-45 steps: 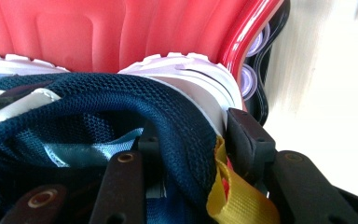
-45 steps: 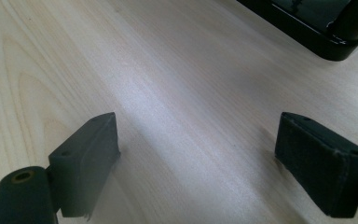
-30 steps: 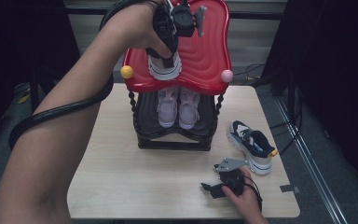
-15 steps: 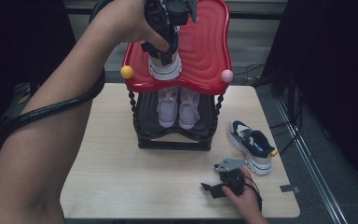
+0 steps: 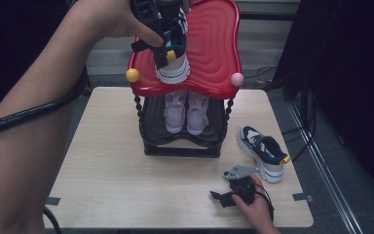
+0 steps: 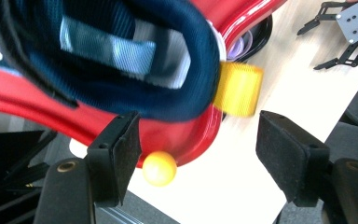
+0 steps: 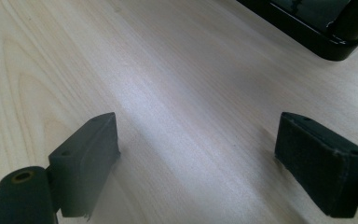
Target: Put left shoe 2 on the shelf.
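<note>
My left gripper (image 6: 198,140) hangs just above the heel of the navy mesh sneaker with a white sole and yellow heel tab (image 5: 172,53), which stands on the glossy red wavy top shelf (image 5: 214,48) of the black shoe rack; its jaws have just been opening and are now spread clear of the shoe. My right gripper (image 5: 233,191) rests on the pale wooden table (image 5: 107,170), jaws spread with nothing between them, near the matching navy sneaker (image 5: 264,152) lying there.
</note>
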